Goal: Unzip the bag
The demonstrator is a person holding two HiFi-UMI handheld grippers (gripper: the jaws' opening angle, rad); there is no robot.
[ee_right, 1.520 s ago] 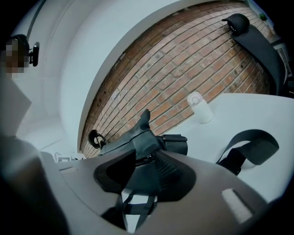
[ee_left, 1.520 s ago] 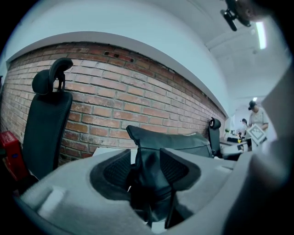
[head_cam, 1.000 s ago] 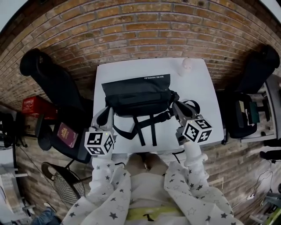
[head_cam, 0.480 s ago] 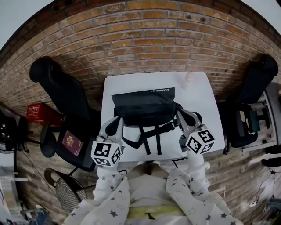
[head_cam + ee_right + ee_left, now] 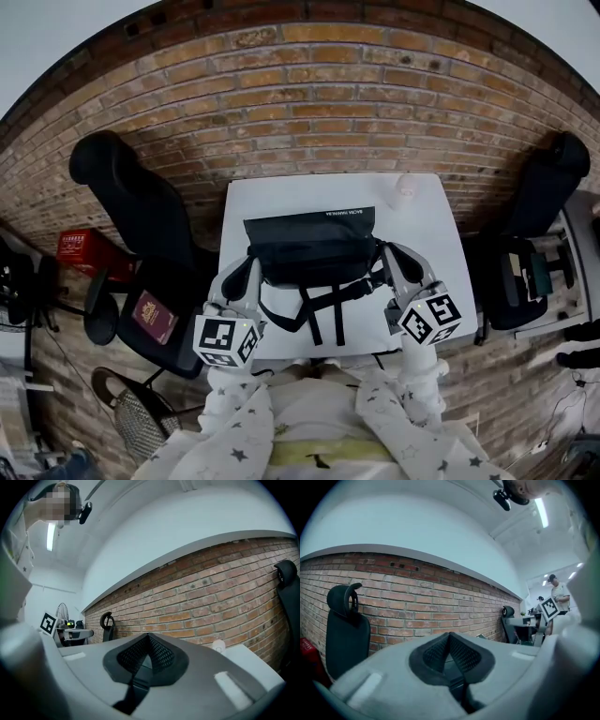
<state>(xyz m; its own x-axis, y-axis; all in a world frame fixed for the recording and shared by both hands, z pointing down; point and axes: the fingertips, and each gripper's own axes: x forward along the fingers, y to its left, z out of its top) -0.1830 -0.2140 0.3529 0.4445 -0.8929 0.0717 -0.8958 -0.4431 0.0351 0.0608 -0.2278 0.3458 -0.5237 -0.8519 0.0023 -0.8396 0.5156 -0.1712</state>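
A black bag (image 5: 314,246) lies flat on the white table (image 5: 427,234), its loose straps (image 5: 323,305) trailing toward me. My left gripper (image 5: 251,269) rests against the bag's left end, and in the left gripper view its pads (image 5: 461,656) meet at the tips. My right gripper (image 5: 386,256) sits at the bag's right end, where the strap joins. In the right gripper view its pads (image 5: 159,654) also meet. Neither gripper view shows the bag, so I cannot tell whether either gripper pinches a part of it. The zipper is not discernible.
A small white object (image 5: 405,192) stands at the table's far right corner, close to the brick wall. A black chair (image 5: 122,197) holding a dark red booklet (image 5: 155,317) stands on the left. Another black chair (image 5: 553,178) is on the right. A red box (image 5: 82,253) is on the floor.
The right gripper's jaws have come together at the bag's right end. The left gripper has moved up to the bag's left end. The head view has tipped up, showing more wall.
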